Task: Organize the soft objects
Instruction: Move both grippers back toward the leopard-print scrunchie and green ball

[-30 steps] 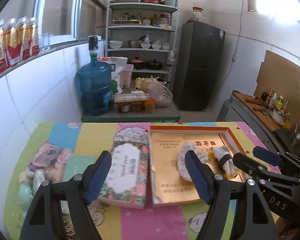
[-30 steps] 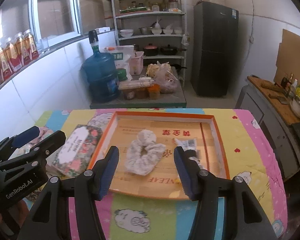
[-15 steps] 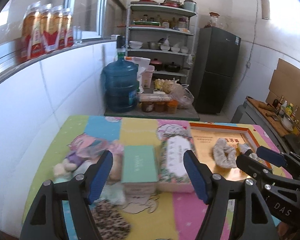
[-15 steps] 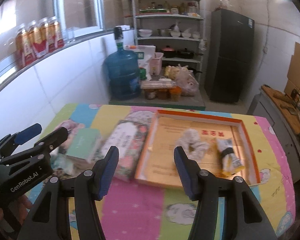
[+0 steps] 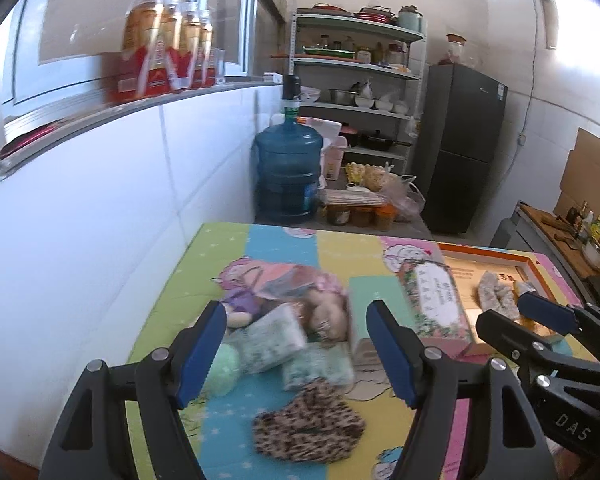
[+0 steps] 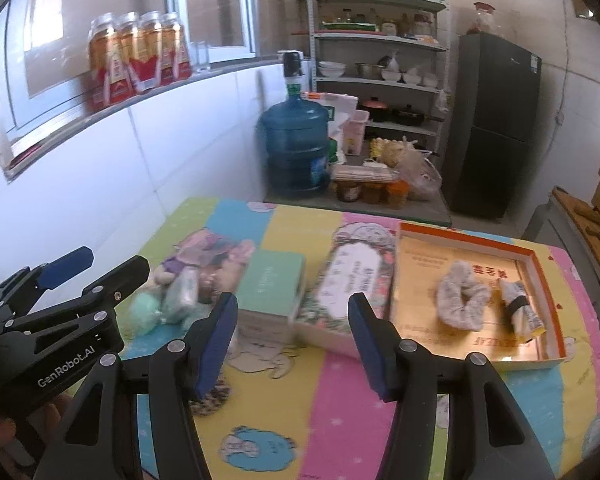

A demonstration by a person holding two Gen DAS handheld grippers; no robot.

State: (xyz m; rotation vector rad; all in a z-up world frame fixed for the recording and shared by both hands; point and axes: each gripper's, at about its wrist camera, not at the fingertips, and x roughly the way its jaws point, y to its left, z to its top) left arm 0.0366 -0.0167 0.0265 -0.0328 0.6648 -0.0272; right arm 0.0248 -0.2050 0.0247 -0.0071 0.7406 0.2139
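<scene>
Soft toys and pouches [image 5: 276,312] lie heaped on the left part of the colourful mat [image 6: 339,392], near the white wall, with a leopard-print cloth [image 5: 307,428] in front of them. Left gripper [image 5: 296,354] hangs above this heap, jaws wide apart, holding and touching nothing. Right gripper [image 6: 292,338] hovers over a green box [image 6: 270,284] and a floral tissue pack [image 6: 347,280], jaws apart and empty. Farther right, an orange-rimmed tray [image 6: 547,280] holds a scrunchie [image 6: 461,300] and a small banded bundle [image 6: 519,308].

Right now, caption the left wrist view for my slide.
Open left gripper above a pile of soft toys and a leopard-print cloth on the colourful mat.
</scene>
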